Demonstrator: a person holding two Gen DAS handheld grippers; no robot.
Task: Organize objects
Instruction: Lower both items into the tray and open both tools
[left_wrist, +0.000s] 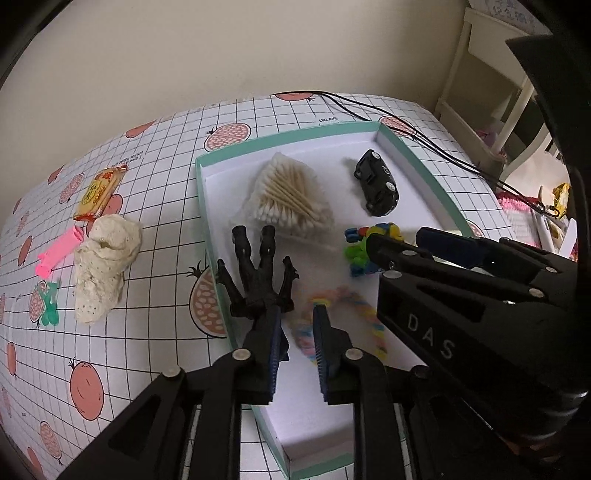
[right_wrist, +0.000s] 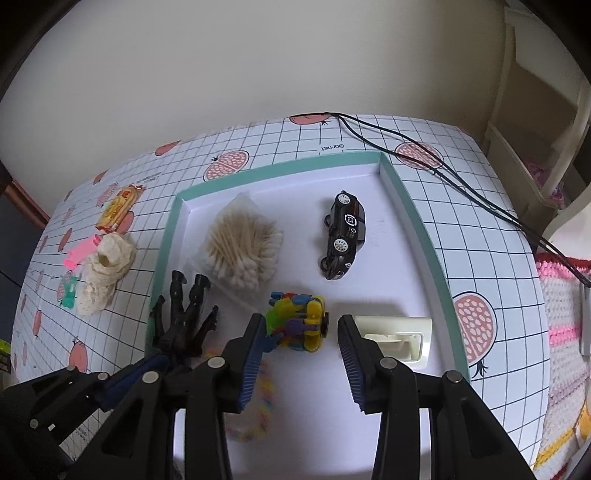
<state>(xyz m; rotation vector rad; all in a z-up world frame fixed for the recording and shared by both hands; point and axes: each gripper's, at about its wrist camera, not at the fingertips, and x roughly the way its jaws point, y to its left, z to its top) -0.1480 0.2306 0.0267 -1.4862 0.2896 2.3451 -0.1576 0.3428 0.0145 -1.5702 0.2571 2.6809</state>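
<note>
The black figure (left_wrist: 258, 273) lies in the tray (left_wrist: 295, 134), by its left wall, feet pointing away. The left claw (left_wrist: 297, 314) is spread open just above it. One finger sits over the figure's top end, but nothing is pinched. Under that claw lies a pastel loop (left_wrist: 376, 325).

The right claw (right_wrist: 301, 325) is spread wide too. It hangs over the block toy (right_wrist: 299, 321), which sits between its fingers; I cannot tell if they touch it. Just right of the toy is a cream plastic piece (right_wrist: 399, 332).

Farther back in the tray are a bag of cotton swabs (right_wrist: 242, 245) and a black car (right_wrist: 343, 236) lying on its side.

Outside the tray, on the checked cloth (left_wrist: 166, 147), are a white sock (left_wrist: 103, 266), a pink thing (left_wrist: 59, 254), a green thing (left_wrist: 50, 304) and a yellow snack pack (left_wrist: 99, 192). Black wires (right_wrist: 443, 173) run across the far right corner.
</note>
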